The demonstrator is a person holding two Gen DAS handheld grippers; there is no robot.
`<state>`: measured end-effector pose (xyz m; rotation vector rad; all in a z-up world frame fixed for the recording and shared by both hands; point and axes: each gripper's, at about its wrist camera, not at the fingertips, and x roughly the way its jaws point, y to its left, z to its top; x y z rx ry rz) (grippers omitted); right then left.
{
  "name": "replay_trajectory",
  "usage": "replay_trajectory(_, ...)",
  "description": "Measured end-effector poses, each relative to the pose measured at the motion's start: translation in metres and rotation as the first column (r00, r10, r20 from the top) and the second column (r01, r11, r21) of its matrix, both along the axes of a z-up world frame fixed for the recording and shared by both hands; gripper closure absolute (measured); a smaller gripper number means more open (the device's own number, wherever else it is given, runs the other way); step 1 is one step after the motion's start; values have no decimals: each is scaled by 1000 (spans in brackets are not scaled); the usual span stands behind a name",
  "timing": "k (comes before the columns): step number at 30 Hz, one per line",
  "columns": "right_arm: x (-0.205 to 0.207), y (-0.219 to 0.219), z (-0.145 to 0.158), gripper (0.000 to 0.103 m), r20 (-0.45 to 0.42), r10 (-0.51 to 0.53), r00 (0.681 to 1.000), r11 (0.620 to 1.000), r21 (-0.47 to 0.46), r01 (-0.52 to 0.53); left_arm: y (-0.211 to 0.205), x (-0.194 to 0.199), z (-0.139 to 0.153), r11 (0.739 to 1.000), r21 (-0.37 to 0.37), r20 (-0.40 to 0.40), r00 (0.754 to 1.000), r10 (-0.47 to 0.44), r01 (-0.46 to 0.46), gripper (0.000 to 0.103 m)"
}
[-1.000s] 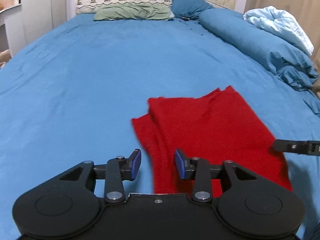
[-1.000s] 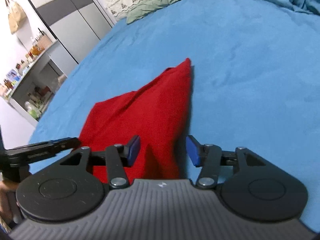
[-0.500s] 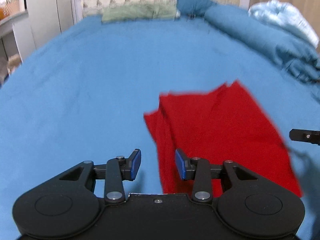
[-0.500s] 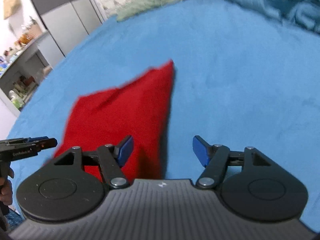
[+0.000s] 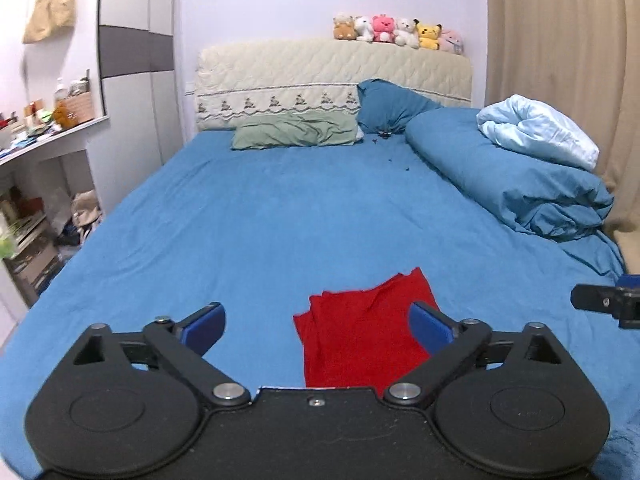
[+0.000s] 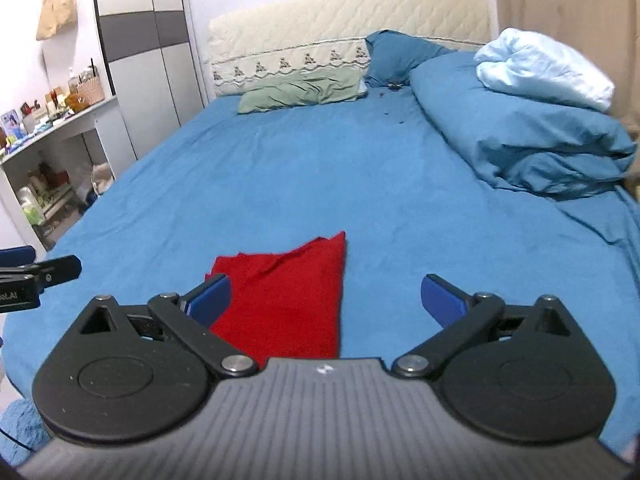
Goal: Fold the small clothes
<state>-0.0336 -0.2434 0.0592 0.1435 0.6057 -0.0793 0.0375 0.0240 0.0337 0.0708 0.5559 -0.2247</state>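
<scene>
A folded red cloth [image 5: 360, 332] lies flat on the blue bed sheet [image 5: 280, 220] near the bed's front edge; it also shows in the right wrist view [image 6: 288, 300]. My left gripper [image 5: 318, 326] is open and empty, held above and behind the cloth. My right gripper [image 6: 326, 298] is open and empty, also raised behind the cloth. The right gripper's tip [image 5: 604, 304] shows at the right edge of the left wrist view. The left gripper's tip [image 6: 40, 276] shows at the left edge of the right wrist view.
A rolled blue duvet [image 5: 512, 176] with a light blue blanket [image 5: 536, 128] lies along the bed's right side. A green pillow [image 5: 296, 134] and a blue pillow [image 5: 388, 106] lie at the headboard. Shelves [image 5: 36, 200] and a wardrobe [image 5: 136, 80] stand left.
Both grippers have pulled back and up from the red cloth and their jaws have opened wider. The cloth stays folded on the sheet.
</scene>
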Motion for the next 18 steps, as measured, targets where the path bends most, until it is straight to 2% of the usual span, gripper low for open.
replay_trajectory(5, -39, 18, 1, 0, -96, -18, 995, 1000, -1, 18, 4, -35, -6, 999, 19, -37, 999, 27, -26, 0)
replay_trajectory(8, -60, 30, -3, 0, -122, -48, 991, 999, -28, 45, 9, -53, -12, 997, 53, -46, 998, 49, -47, 0)
replay_trajectory(12, -78, 38, -12, 0, -152, -66, 986, 997, -49, 59, 16, -71, -18, 998, 47, -62, 997, 53, -50, 0)
replay_trajectory(18, -92, 46, -29, 0, -182, -67, 981, 997, -48, 59, 11, -79, -25, 997, 76, -66, 997, 40, -35, 0)
